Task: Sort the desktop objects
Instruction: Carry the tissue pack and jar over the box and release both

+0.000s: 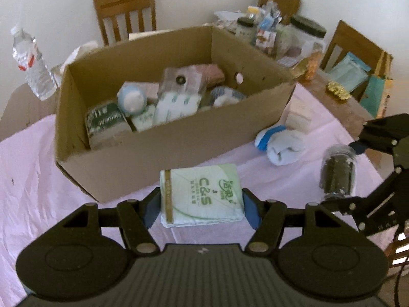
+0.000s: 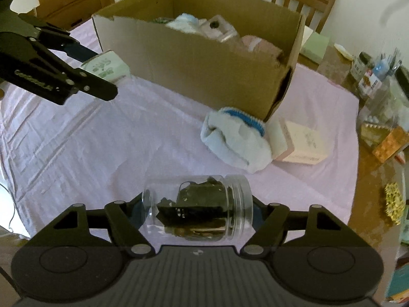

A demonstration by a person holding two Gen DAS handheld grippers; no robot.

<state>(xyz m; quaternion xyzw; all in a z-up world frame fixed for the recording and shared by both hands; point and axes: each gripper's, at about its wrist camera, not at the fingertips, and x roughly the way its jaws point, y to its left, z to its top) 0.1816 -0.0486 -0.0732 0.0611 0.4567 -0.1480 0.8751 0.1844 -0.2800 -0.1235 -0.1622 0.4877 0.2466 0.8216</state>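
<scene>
Gripping a "C&S" tissue pack (image 1: pixel 200 195), the left gripper (image 1: pixel 202 204); right gripper (image 2: pixel 198 211) clamping unlabelled clear jar (image 2: pixel 198 207).

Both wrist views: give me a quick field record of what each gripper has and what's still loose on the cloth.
left gripper: shut on green tissue pack, lifted off the cloth
right gripper: clear jar lying sideways between its jaws, gripped
cardboard box: open, partly filled
loose on pink cloth: rolled sock, pale box beside it

Black left tool (image 1: pixel 202 202), blue pads, silver screws, ribbed grey housing
</scene>
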